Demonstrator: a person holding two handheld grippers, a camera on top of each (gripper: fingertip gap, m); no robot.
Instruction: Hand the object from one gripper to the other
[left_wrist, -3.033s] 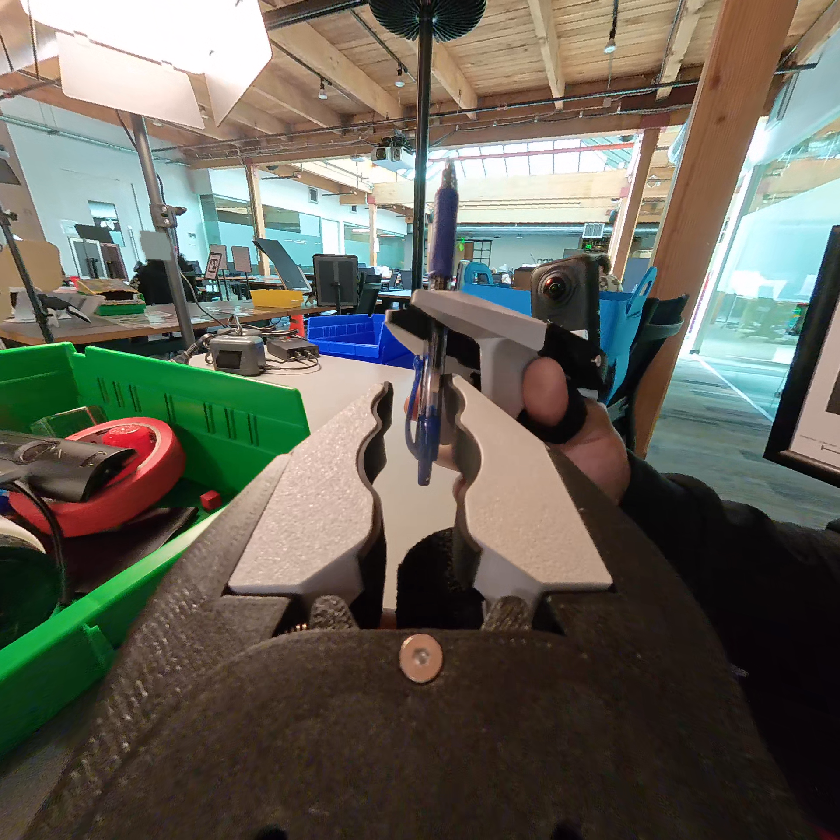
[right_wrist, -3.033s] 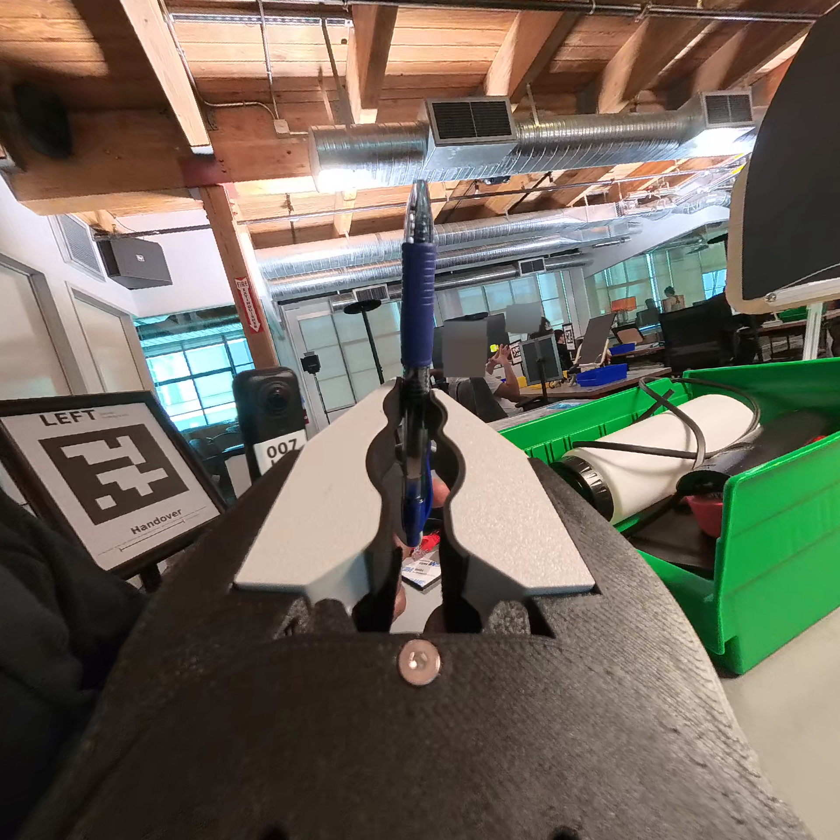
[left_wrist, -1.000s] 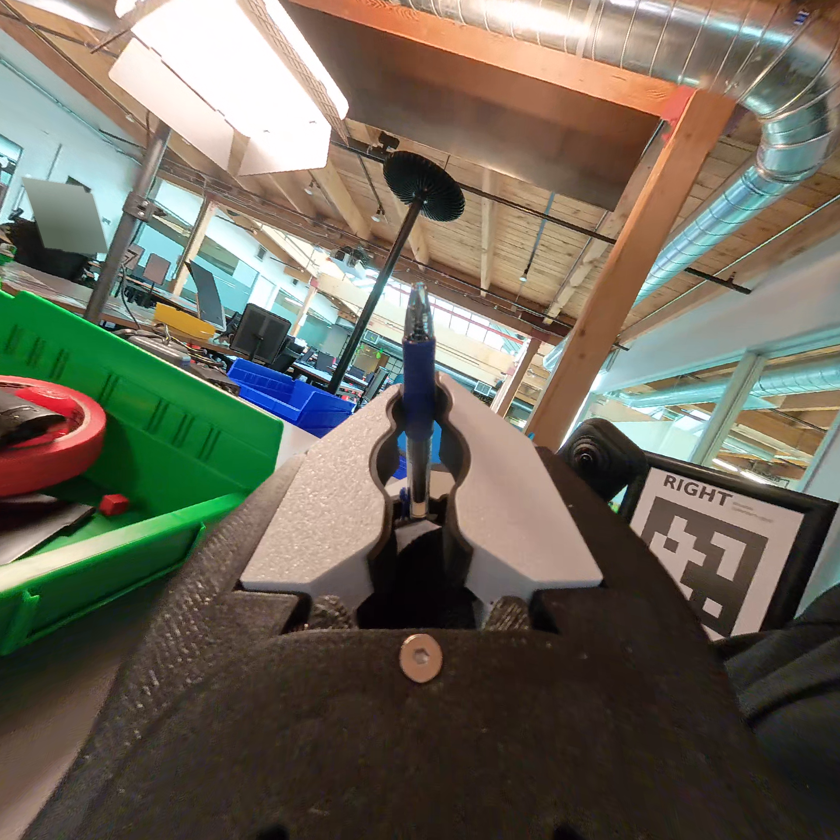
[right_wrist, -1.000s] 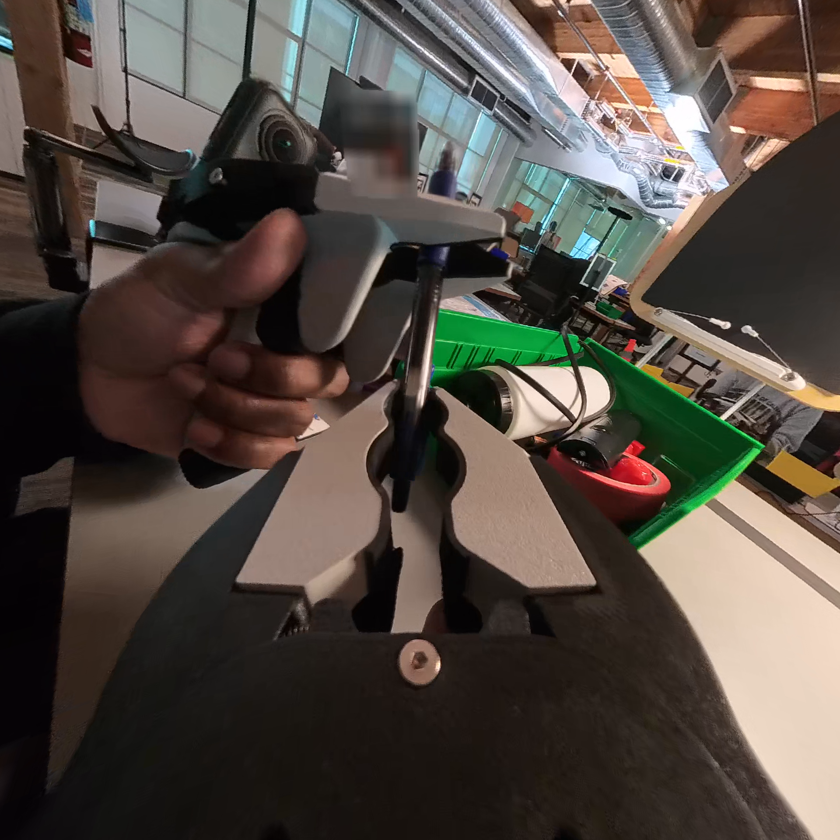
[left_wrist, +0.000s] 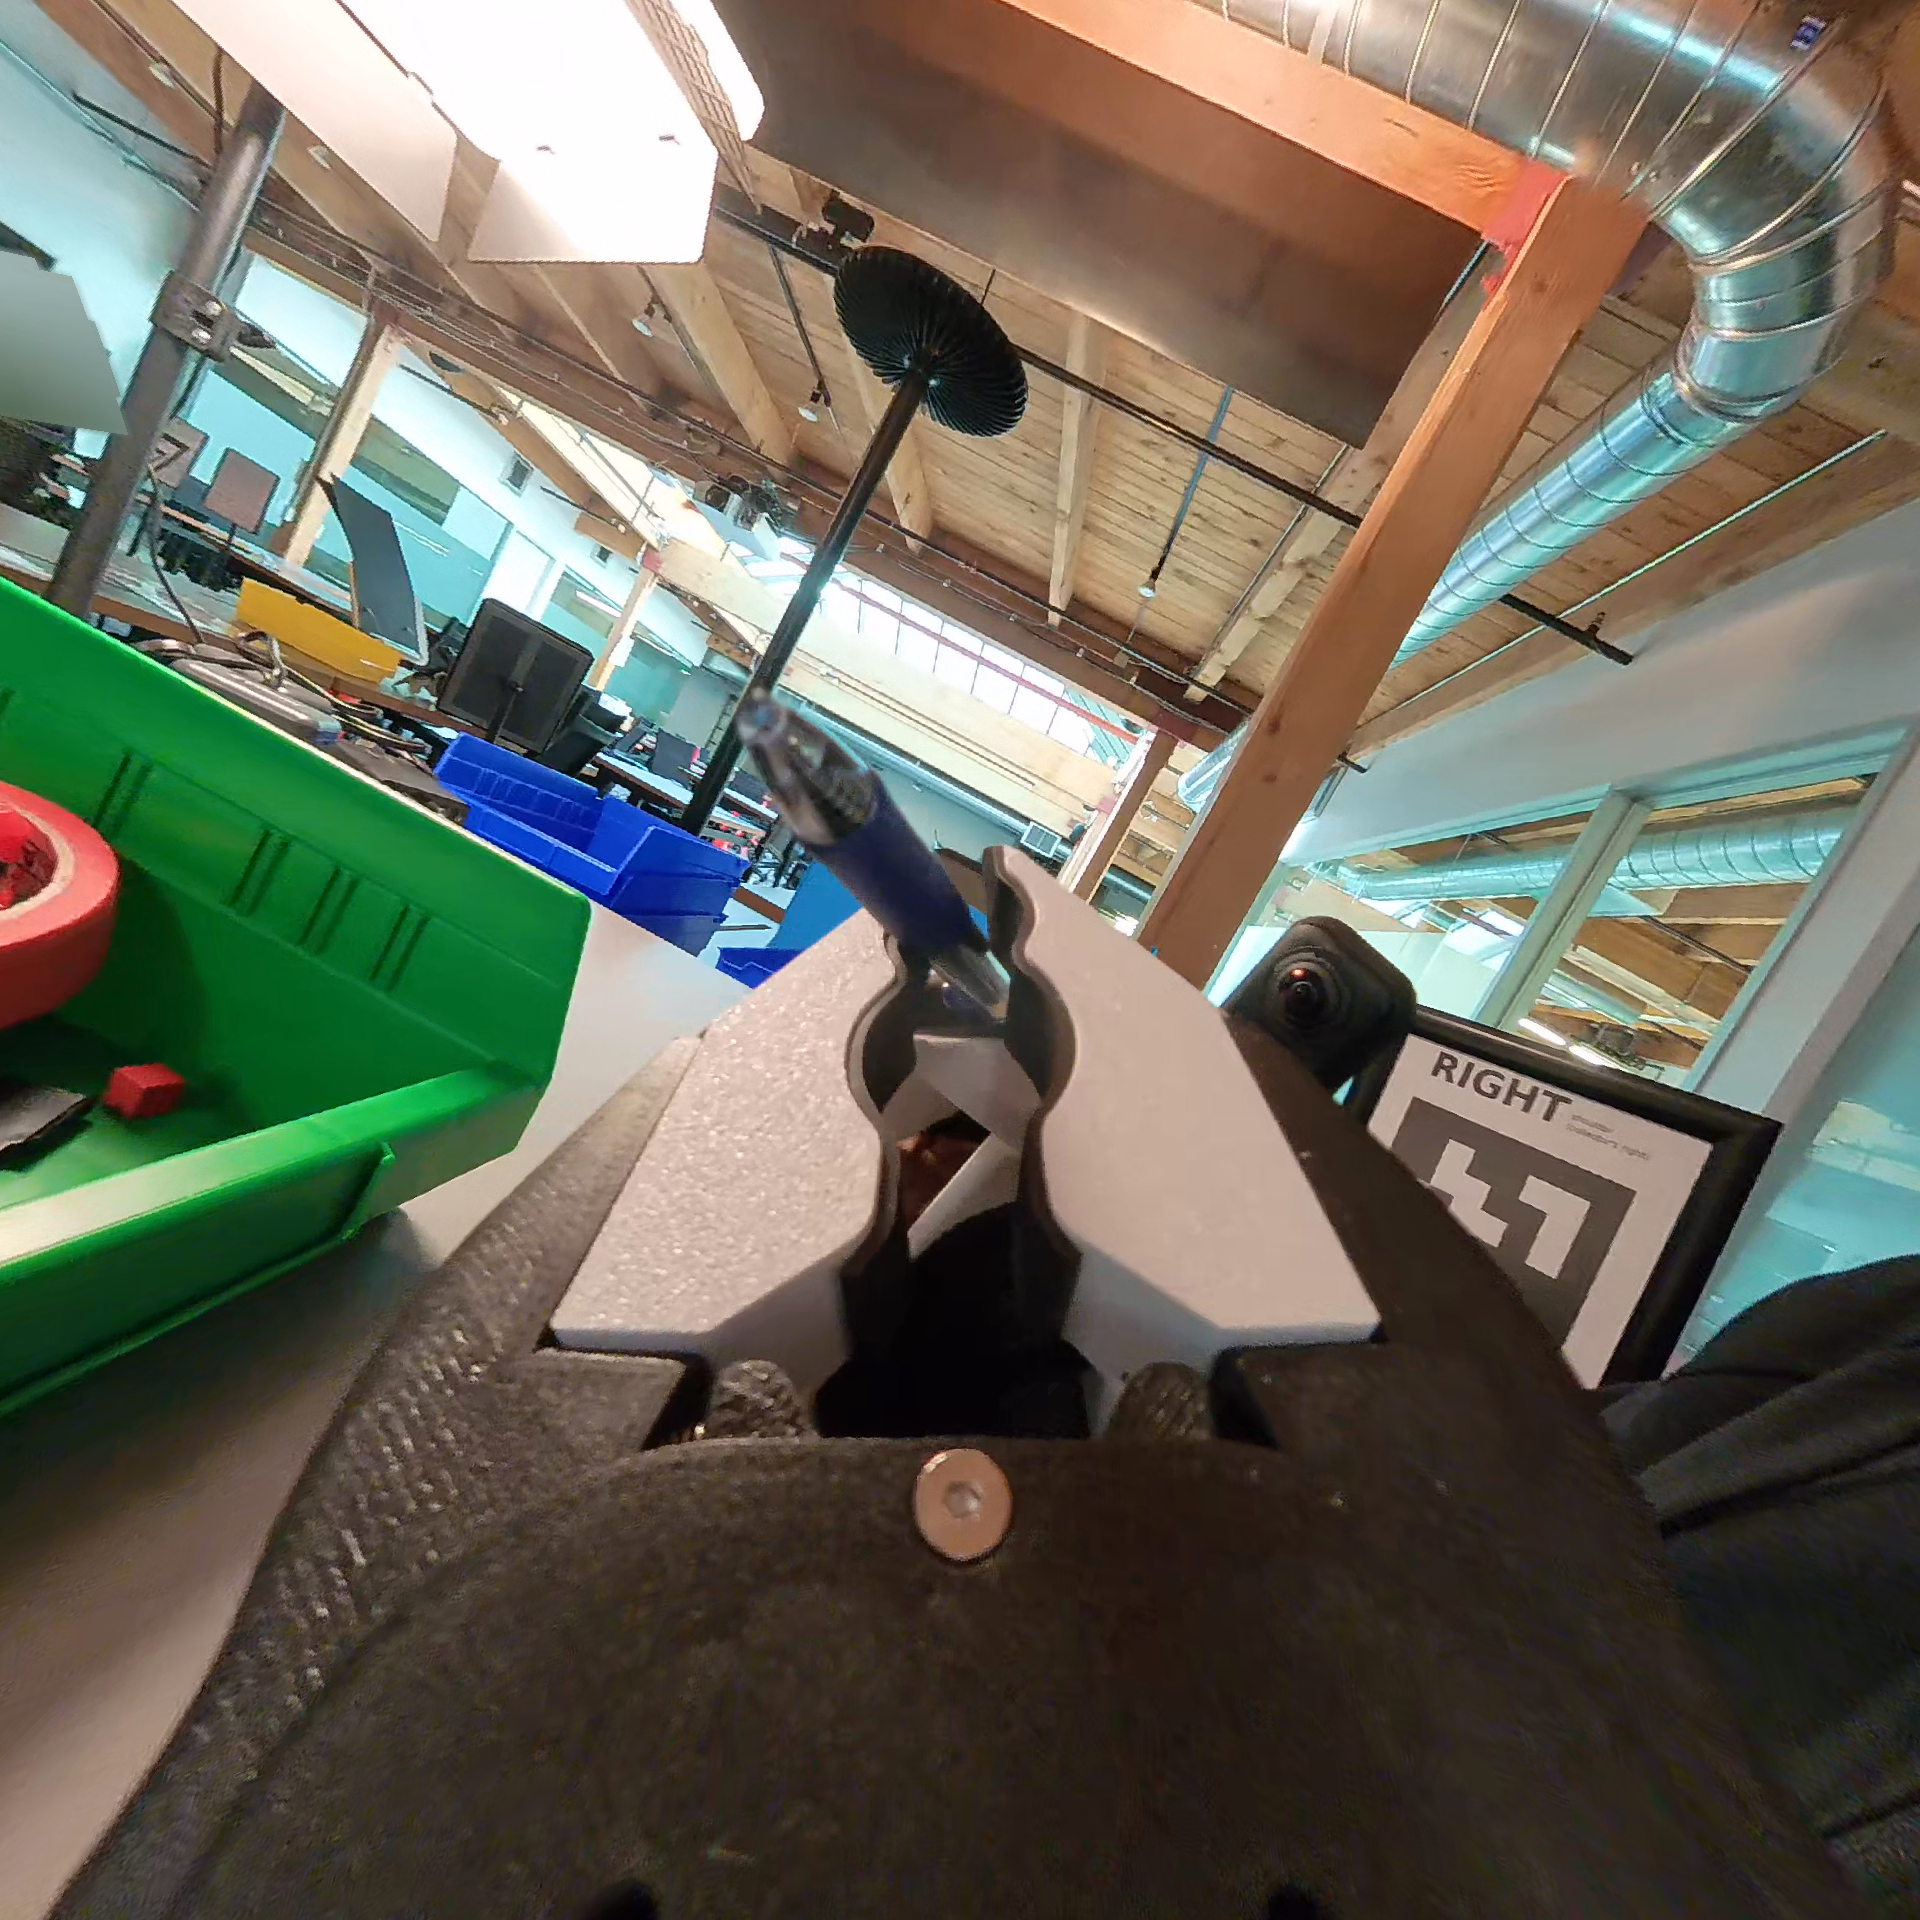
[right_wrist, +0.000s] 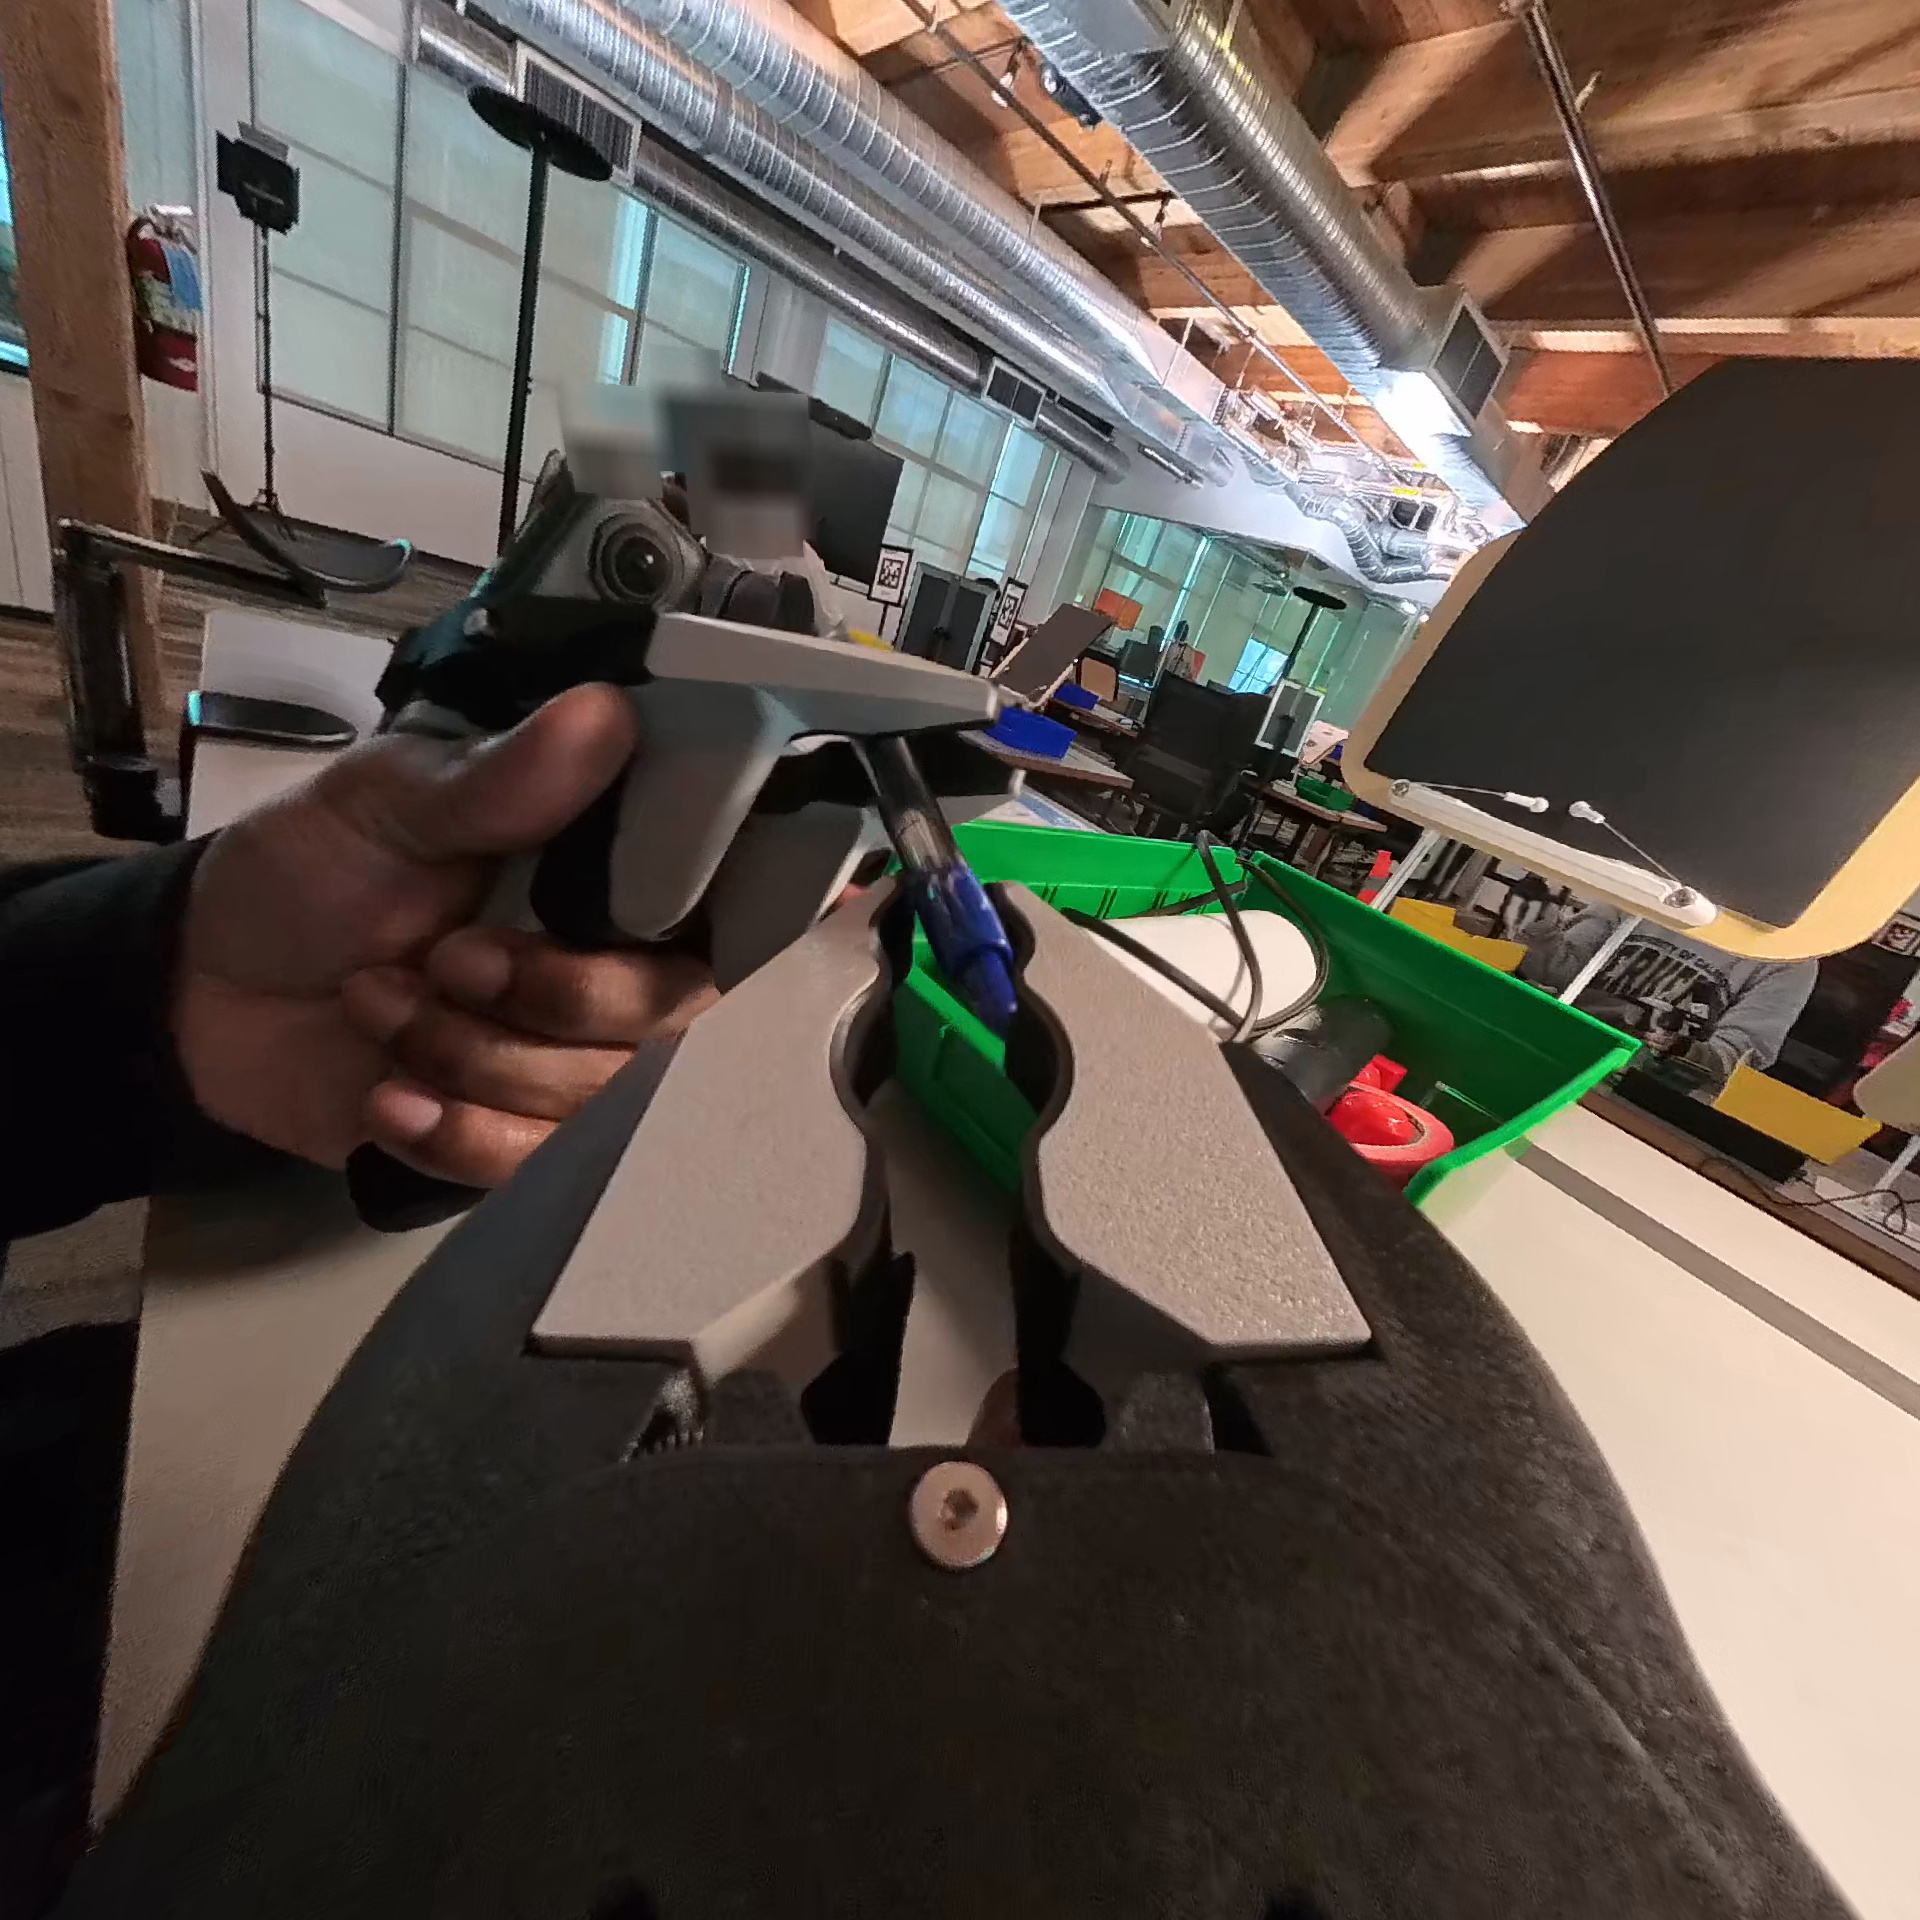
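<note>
A blue pen (left_wrist: 883, 862) with a clear barrel stands between the fingertips of my left gripper (left_wrist: 945, 935), which is shut on it; the pen leans to the left. In the right wrist view a hand holds the left gripper (right_wrist: 914, 727) at upper left, and the pen (right_wrist: 956, 935) runs down out of it. The pen's clip end sits between the fingertips of my right gripper (right_wrist: 948, 914), whose jaws stand slightly apart, with a gap beside the pen. Parts of the right gripper (left_wrist: 966, 1081) show through the left gripper's gap.
A green bin (left_wrist: 312, 935) holding a red tape roll (left_wrist: 42, 914) stands to the left; in the right wrist view the green bin (right_wrist: 1455, 997) lies ahead. A framed marker sign (left_wrist: 1538, 1195) stands right. Blue bins (left_wrist: 603, 831) sit behind. The grey tabletop (right_wrist: 1662, 1351) lies below. Both grippers' tips are close together, under 4 cm apart.
The pen went from the right gripper's grip into the left one's. In the last second it has tilted left in the left gripper, and the right jaws have loosened around its end.
</note>
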